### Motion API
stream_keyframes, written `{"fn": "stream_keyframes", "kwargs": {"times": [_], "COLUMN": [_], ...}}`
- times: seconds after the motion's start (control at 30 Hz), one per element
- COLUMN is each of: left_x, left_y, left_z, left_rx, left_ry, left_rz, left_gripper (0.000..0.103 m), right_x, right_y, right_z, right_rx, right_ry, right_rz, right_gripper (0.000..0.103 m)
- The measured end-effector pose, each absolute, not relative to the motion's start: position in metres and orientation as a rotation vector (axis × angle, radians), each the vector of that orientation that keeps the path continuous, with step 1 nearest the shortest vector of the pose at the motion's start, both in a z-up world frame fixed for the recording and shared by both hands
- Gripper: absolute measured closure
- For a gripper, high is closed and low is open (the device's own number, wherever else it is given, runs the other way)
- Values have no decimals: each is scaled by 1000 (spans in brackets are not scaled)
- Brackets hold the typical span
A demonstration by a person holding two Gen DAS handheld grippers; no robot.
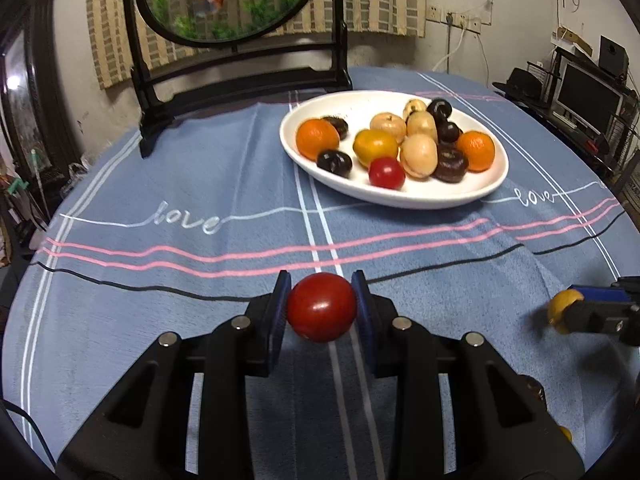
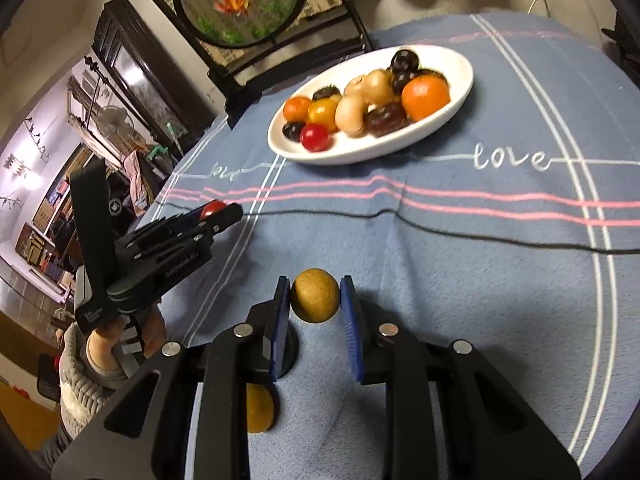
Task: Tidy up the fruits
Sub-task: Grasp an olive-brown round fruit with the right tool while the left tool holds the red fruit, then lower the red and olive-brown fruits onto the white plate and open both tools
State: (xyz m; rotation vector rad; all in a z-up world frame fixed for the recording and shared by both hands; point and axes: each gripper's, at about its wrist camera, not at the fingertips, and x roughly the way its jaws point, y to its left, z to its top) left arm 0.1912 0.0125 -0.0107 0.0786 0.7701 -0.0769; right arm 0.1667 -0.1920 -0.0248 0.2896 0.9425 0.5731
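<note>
My left gripper is shut on a red tomato and holds it above the blue tablecloth, short of the white oval plate. The plate holds several fruits: oranges, tan and dark round fruits, a yellow one and a second red tomato. My right gripper is shut on a yellow-brown round fruit. In the left wrist view the right gripper shows at the right edge with that fruit. In the right wrist view the left gripper shows at the left with the tomato, and the plate lies beyond.
A black-framed round screen with a goldfish picture stands at the table's back left, behind the plate. Another yellow fruit lies on the cloth under my right gripper. The round table's edges curve off left and right.
</note>
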Motion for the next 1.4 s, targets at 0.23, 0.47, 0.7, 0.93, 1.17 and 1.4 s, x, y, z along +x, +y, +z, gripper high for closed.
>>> {"fn": "stream_keyframes", "kwargs": {"times": [0.23, 0.47, 0.7, 0.93, 1.17, 1.4], "left_x": [185, 190, 226, 281, 312, 317], "left_y": [13, 9, -11, -35, -36, -39], "left_z": [-2, 6, 24, 13, 0, 1], "left_rx": [102, 101, 136, 131, 113, 133], "left_ry": [722, 705, 676, 698, 696, 649], "left_rz": [-43, -41, -48, -75, -80, -66], "left_gripper": [72, 72, 72, 72, 71, 41], "right_x": [166, 167, 211, 283, 317, 330], "right_y": [-203, -214, -202, -189, -180, -180], "right_z": [-16, 0, 32, 25, 9, -1], "right_rx": [314, 338, 283, 278, 249, 225], "right_ry": [879, 824, 804, 792, 786, 811], "right_rz": [534, 493, 451, 369, 343, 333], "right_gripper": [77, 77, 77, 77, 77, 74]}}
